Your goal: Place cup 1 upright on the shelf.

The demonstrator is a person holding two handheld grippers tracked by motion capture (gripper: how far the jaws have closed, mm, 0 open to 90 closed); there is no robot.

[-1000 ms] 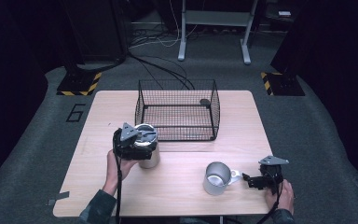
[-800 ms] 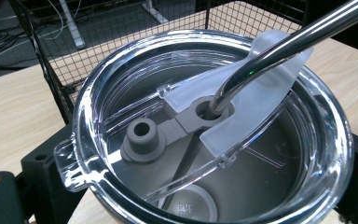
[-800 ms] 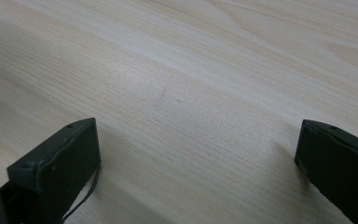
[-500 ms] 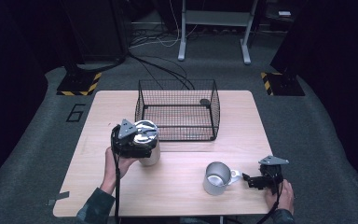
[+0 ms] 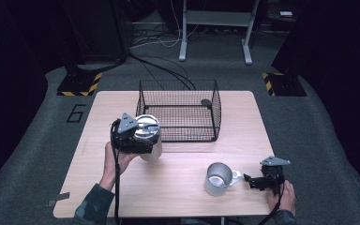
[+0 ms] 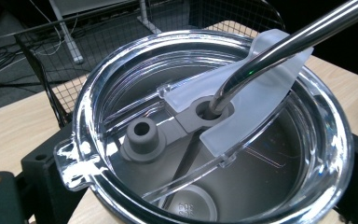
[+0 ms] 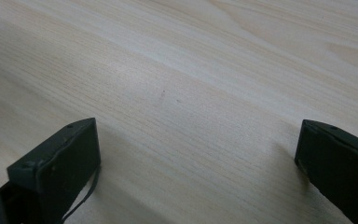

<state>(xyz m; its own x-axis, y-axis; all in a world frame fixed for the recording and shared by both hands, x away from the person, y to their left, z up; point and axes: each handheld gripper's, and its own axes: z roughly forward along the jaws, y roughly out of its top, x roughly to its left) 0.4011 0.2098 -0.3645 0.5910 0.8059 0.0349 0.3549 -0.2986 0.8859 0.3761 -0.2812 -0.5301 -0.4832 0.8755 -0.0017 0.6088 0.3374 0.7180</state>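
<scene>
- Clearly the left gripper (image 5: 143, 143) was clamped around a steel tumbler (image 5: 150, 140); in the left gripper view its black jaws sat at either side of the tumbler's body, with the clear lid (image 6: 121, 116) and a metal straw (image 6: 279, 44) right above them.
- Tumbler sat between those jaws; wire basket (image 5: 178, 110) lay just beyond it, rim near the tumbler top.
- Likely step: carry the tumbler into the basket. To do it well, it needed to stay upright so the straw didn't swing, rise above the basket wall before going forward, and keep a firm squeeze since the steel looked slick.
- Right gripper (image 5: 258, 180) rested low on the table (image 5: 183, 201), jaws wide apart with nothing between them, bare wood under them in the right gripper view; metal mug (image 5: 218, 178) stood just ahead of its tips, handle toward them.
- Versus a second earlier: tumbler and left gripper had shifted slightly up and toward the basket; right gripper and mug hadn't moved.
</scene>
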